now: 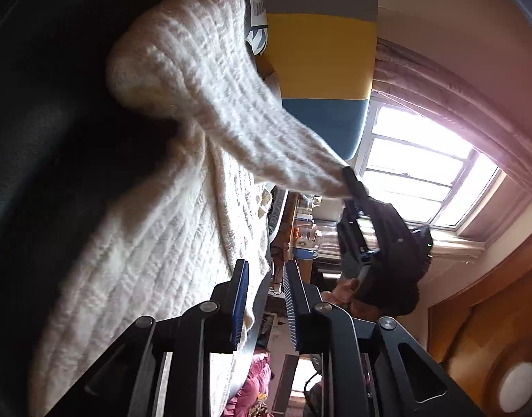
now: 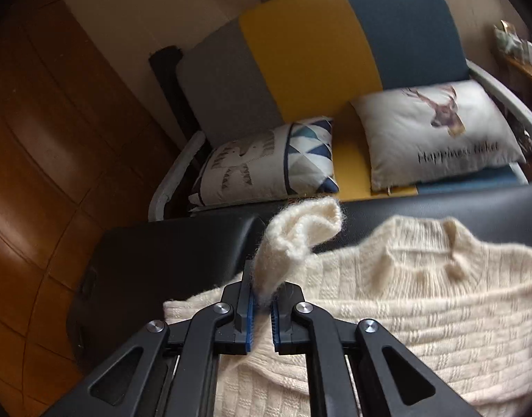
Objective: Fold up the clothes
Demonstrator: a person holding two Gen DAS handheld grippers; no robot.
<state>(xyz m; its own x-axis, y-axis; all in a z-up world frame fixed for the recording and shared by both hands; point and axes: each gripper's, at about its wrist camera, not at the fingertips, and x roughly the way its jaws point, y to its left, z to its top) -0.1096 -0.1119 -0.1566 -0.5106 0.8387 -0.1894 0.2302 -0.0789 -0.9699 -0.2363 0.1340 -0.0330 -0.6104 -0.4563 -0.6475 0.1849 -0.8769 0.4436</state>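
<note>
right gripper [image 2: 262, 307] is pinching the sleeve cuff [image 2: 300, 232] of a cream knit sweater [image 2: 422, 295], jaws nearly closed on the fabric, lifting the sleeve up off the body. left gripper [image 1: 264, 299] is sitting with its jaws parted, the sweater's edge lying against one finger but nothing clamped as far as i can tell. sweater is lying spread on a black padded desk [image 2: 168, 253], collar facing away. looks like early going to me: one sleeve is being brought in, the body isn't folded yet. behind it there's a grey-yellow-blue sofa [image 2: 307, 52] with a deer cushion [image 2: 436, 132] and a triangle-print cushion [image 2: 266, 163], a wooden door [image 2: 50, 139] and a bright window [image 1: 419, 170].
</note>
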